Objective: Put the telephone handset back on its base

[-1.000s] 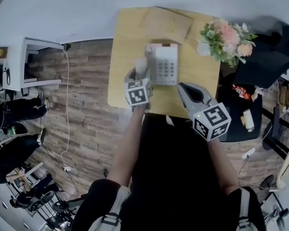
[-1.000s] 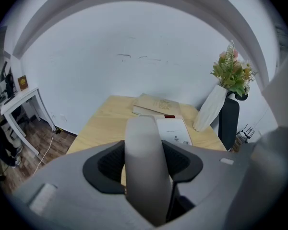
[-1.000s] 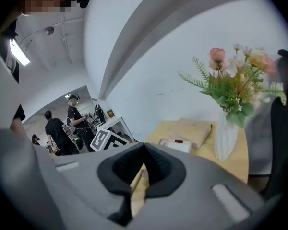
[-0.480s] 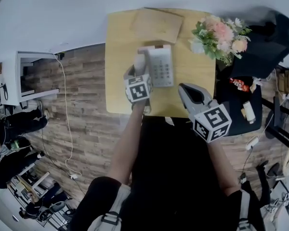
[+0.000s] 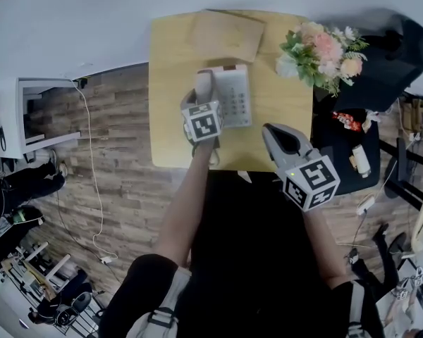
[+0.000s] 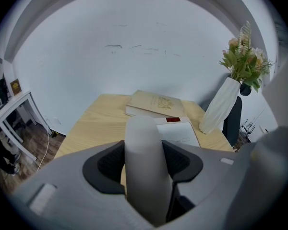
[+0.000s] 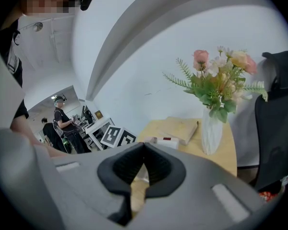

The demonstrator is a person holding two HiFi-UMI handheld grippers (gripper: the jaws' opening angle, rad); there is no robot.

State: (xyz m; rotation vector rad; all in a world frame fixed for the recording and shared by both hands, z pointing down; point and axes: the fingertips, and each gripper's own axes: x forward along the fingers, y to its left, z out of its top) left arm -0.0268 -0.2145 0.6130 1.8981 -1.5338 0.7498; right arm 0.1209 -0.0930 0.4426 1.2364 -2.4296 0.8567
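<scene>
A pale grey telephone handset [image 5: 203, 84] is clamped in my left gripper [image 5: 201, 104], which is shut on it. It lies lengthwise along the left side of the white telephone base [image 5: 234, 94] on the wooden table [image 5: 173, 62]. I cannot tell whether it touches the cradle. In the left gripper view the handset [image 6: 144, 166] fills the gap between the jaws, with the base [image 6: 178, 132] just beyond to the right. My right gripper [image 5: 276, 134] hangs shut and holds nothing, near the table's front edge, right of the base. Its shut jaws [image 7: 143, 150] point toward the base [image 7: 164, 142].
A tan book [image 5: 225, 34] lies behind the base at the table's back. A white vase of flowers [image 5: 317, 48] stands at the back right corner. A dark chair [image 5: 345, 153] with small items is right of the table. Wooden floor and a white shelf [image 5: 35, 111] lie to the left.
My left gripper has carried the handset forward along the base's left side, away from the person. The right gripper has stayed about where it was.
</scene>
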